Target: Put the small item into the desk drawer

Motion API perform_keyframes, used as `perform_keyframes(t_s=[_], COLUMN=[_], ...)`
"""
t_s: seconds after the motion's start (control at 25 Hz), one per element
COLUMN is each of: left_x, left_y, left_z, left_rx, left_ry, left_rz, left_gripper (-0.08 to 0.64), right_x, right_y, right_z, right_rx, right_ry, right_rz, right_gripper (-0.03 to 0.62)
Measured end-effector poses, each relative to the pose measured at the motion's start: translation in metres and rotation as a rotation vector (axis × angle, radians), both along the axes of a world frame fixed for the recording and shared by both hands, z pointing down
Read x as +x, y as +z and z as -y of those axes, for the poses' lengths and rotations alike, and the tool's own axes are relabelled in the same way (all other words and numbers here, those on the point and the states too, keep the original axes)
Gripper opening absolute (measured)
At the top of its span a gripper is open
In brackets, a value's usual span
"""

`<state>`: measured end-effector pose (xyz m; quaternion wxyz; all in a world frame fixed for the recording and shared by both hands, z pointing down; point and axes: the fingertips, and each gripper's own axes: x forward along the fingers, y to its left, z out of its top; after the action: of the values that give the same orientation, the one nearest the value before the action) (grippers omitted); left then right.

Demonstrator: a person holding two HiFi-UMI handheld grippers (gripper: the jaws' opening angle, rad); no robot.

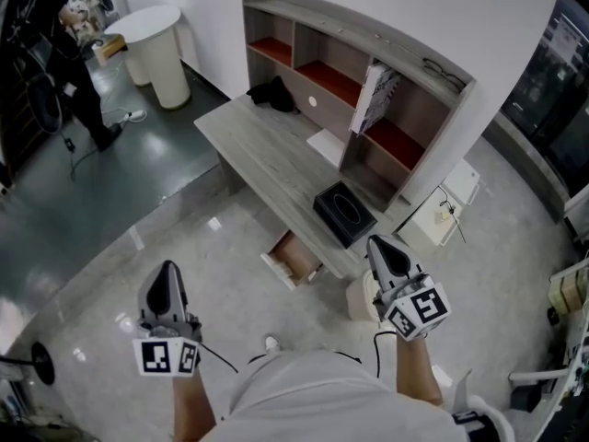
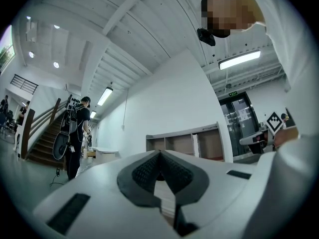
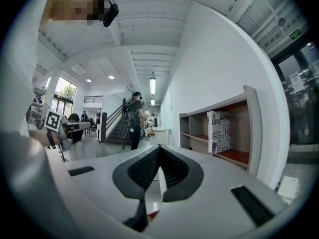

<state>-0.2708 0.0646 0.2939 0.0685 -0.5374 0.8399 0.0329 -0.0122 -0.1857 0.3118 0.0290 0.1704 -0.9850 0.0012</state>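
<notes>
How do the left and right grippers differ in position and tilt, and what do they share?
The left gripper hangs over bare floor, clear of the desk; the right gripper is beside the desk's near end, close to the black box. The left gripper's marker cube sits fairly square in the head view; the right gripper's is turned askew. Both are shut and empty.

I am seeing a black tissue box (image 1: 344, 212) sitting just ahead of the right jaws and a printed magazine (image 1: 375, 98) standing in the shelf unit (image 1: 428, 141) beyond. A person in black (image 2: 75, 133) is standing far ahead-left of the left jaws, near a white round table (image 1: 152, 40).
</notes>
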Motion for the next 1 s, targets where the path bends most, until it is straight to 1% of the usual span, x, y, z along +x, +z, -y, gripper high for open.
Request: perform_keyframes(t_s=[0.12,0.24,0.6,0.8,1.0], left_x=[0.001,-0.002,-0.012,-0.017,-0.022], left_y=[0.001,0.006,0.007,0.009,0.008], left_z=[0.003,0.000,-0.013,-0.017,-0.020], left_rx=[0.000,-0.004,-0.012,-0.012,-0.008], left_ry=[0.014,0.011,0.001,0.007,0.015], left_rz=[-0.008,-0.024,-0.024,-0.033,-0.032], left_gripper=[0.017,0.017,0.017,0.017,0.017], right_x=[-0.012,-0.020,-0.041,-0.051,-0.057], right_y=[-0.002,-0.003,-0.001,-0.004,-0.006], right_z=[-0.007,-0.011,-0.024,-0.034,-0.041], right_rx=[0.007,0.012,0.010,0.026,0.033], right_ry=[-0.038,-0.060,-0.093,-0.117,-0.116], right_rz=[-0.012,-0.023,-0.040,-0.037,-0.030], right_gripper=[0.023,0.022,0.023,0.022,0.022])
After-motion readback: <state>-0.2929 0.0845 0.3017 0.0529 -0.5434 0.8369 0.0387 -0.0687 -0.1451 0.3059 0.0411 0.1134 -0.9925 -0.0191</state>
